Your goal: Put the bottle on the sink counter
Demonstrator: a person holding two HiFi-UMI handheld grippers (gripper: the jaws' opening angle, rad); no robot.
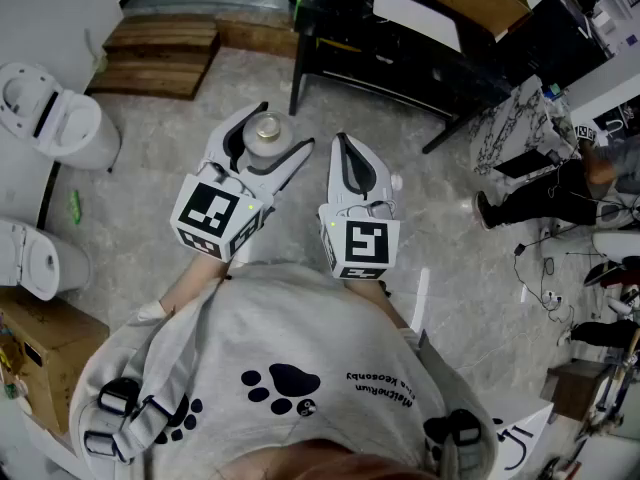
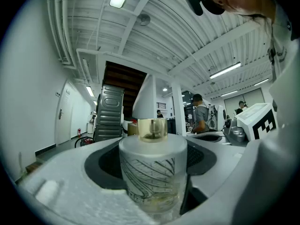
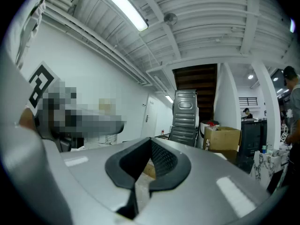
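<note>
frosted glass bottle (image 1: 266,133) with a gold cap stands upright, pinched round its body by the left gripper (image 1: 285,126), above the floor. it looks weighty, slick and breakable; a firm mid-body hold suits it. right gripper (image 1: 341,144) is pressed together, empty.

Bottle (image 2: 152,172) frosted glass; cap (image 2: 152,129) glossy gold metal.

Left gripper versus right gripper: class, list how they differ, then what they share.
The left gripper has its jaws spread wide; the right gripper has its jaws together. The left gripper grips a frosted bottle; the right gripper holds nothing. Both are grey and held side by side, pointing away from the person.
</note>
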